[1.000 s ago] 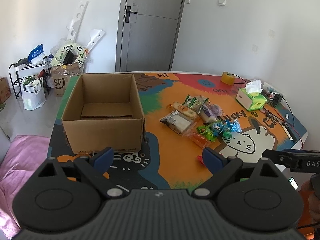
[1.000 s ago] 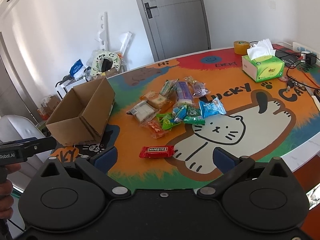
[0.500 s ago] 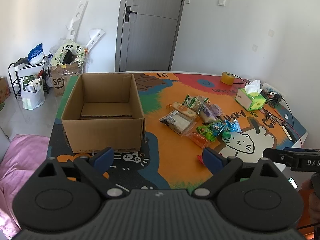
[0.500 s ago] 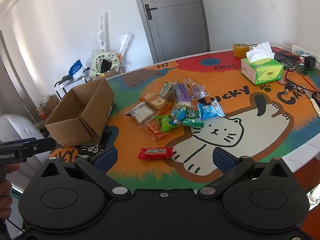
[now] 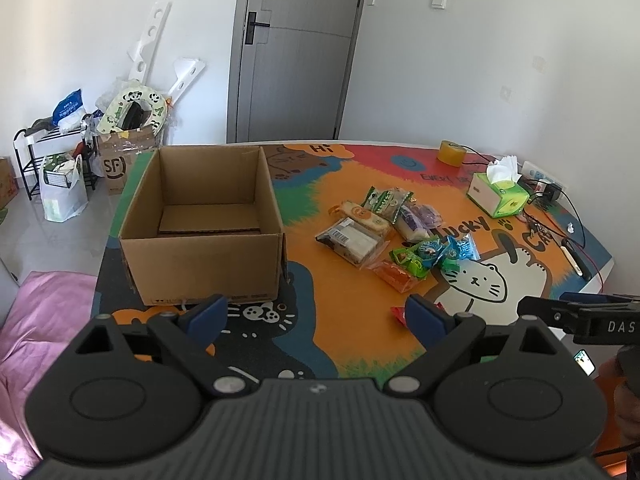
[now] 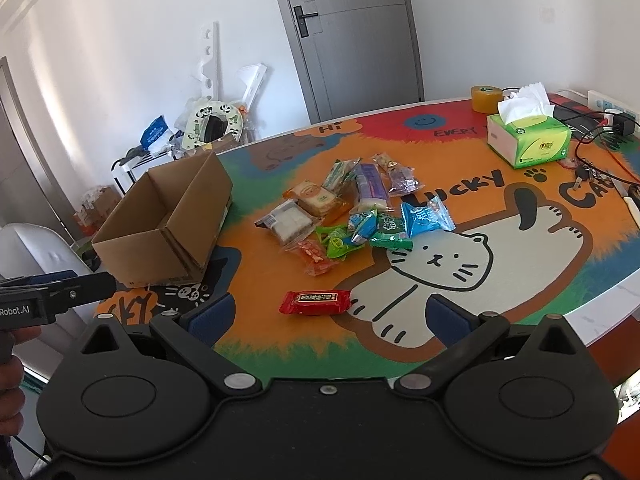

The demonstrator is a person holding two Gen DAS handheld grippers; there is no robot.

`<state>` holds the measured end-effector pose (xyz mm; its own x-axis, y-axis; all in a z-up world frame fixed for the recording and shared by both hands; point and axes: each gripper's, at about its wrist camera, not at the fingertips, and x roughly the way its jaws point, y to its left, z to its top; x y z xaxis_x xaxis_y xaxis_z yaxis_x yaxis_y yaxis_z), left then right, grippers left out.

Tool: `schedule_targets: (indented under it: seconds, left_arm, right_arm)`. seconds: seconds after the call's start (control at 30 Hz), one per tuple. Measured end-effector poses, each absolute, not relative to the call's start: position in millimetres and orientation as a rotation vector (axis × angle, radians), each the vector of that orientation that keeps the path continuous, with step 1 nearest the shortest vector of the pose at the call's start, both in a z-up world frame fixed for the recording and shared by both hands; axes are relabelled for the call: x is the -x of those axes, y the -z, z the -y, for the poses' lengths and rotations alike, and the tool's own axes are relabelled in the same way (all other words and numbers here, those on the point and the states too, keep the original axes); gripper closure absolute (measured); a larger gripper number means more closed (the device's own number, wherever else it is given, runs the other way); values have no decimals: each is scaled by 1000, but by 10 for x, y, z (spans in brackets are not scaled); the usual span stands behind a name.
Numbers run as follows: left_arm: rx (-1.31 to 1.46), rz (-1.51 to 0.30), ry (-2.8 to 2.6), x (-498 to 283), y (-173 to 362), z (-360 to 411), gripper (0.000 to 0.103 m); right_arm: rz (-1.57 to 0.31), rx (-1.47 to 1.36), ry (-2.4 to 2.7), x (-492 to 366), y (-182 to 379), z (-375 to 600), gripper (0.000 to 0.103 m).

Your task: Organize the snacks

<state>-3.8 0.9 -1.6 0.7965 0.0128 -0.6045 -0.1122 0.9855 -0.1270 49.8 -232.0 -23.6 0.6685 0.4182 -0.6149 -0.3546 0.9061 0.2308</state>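
Note:
An open cardboard box stands empty on the left of the colourful table mat. Several snack packets lie in a loose pile at the mat's middle. A red packet lies apart, nearest me, partly hidden behind a finger in the left wrist view. My left gripper is open above the mat's near edge, just in front of the box. My right gripper is open too, just short of the red packet. Neither holds anything.
A green tissue box, a tape roll, cables, a charger and keys sit at the table's right side. Boxes, bags and a shelf stand on the floor by the wall. A pink cushion lies left of the table.
Both views have drifted slightly; the right gripper has crept a little closer to the red packet. Both grippers stay open and the snacks have not moved.

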Motion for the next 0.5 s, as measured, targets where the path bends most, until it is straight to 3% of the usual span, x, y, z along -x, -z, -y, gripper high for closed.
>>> schedule_targets:
  seconds: [0.5]
  left_arm:
    - [153,-660,-55,47,35,-3,8]
  right_arm:
    - [-712,-93,-450,-460,252,2285,0]
